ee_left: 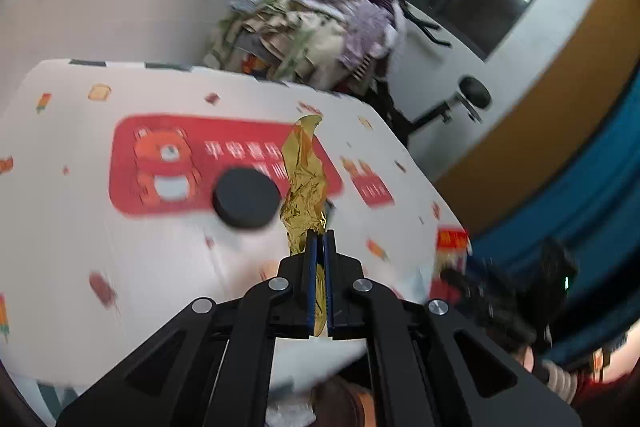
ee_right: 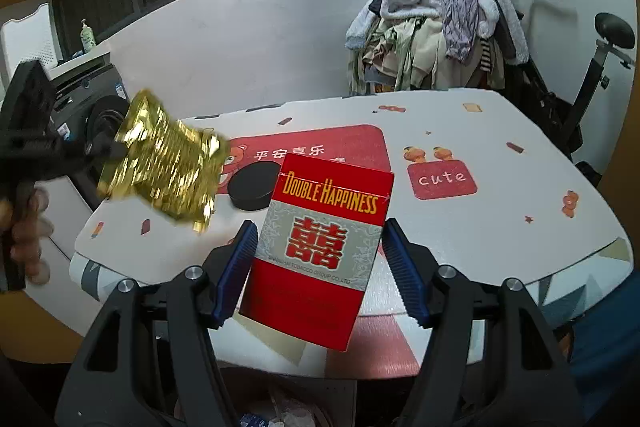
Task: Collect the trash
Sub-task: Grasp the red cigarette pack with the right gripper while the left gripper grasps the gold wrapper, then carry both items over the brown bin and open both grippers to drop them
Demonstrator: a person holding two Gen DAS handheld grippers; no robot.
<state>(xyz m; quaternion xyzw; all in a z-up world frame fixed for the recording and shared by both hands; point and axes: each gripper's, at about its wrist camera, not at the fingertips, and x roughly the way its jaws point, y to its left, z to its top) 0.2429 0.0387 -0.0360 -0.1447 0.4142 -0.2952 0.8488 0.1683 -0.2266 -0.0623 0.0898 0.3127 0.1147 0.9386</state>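
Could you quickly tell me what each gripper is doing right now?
Left gripper: shut on the gold foil.
Right gripper: closed on the red cigarette pack.

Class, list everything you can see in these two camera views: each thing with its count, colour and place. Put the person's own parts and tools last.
Gold foil wrapper: one, gold, crumpled, clamped in the left tool, lifted above the table.
Double Happiness cigarette pack: one, red with gold lettering, between the right tool's blue pads.
Round disc: one, black, lying on the tablecloth's red patch.
Table: one, white cloth with red cartoon prints.
Clothes pile: one, mixed pale and purple, heaped behind the table.
Exercise bike: one, black, behind the table at the right.
Pump bottle: one, pale, on the far left ledge.
Hand: one, gripping the left tool's handle.
Left tool: black, shut on the foil.
Right tool: black, around the pack.
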